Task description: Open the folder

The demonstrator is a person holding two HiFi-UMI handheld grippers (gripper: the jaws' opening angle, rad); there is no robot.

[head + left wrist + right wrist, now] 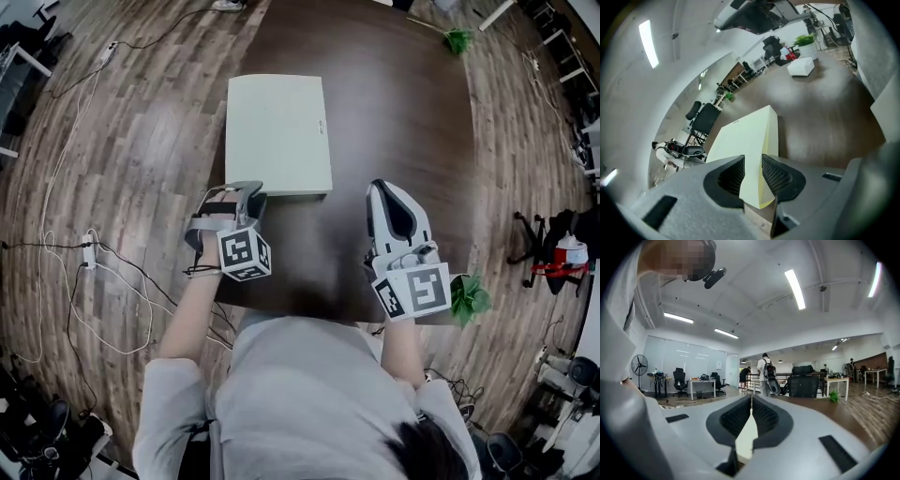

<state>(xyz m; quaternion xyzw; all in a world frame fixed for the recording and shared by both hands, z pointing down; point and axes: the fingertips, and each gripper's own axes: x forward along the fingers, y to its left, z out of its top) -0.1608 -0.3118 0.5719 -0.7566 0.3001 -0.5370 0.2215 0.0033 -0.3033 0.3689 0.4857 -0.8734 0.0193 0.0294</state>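
Note:
A pale green folder (277, 131) lies shut and flat on the dark brown table (403, 112), close to the table's left edge. My left gripper (248, 194) is at its near left corner. In the left gripper view that corner of the folder (745, 140) fills the narrow gap between the jaws, and the left gripper (752, 176) is shut on it. My right gripper (382, 187) hovers over bare table to the right of the folder, apart from it. In its own view the right gripper (751, 401) is shut with its tips touching and holds nothing.
A small green plant (459, 39) sits at the table's far right, and another plant (469, 298) is by my right hand. Cables (75, 281) trail over the wood floor on the left. A white box (800, 66) rests farther along the table. People (766, 373) stand in the distance.

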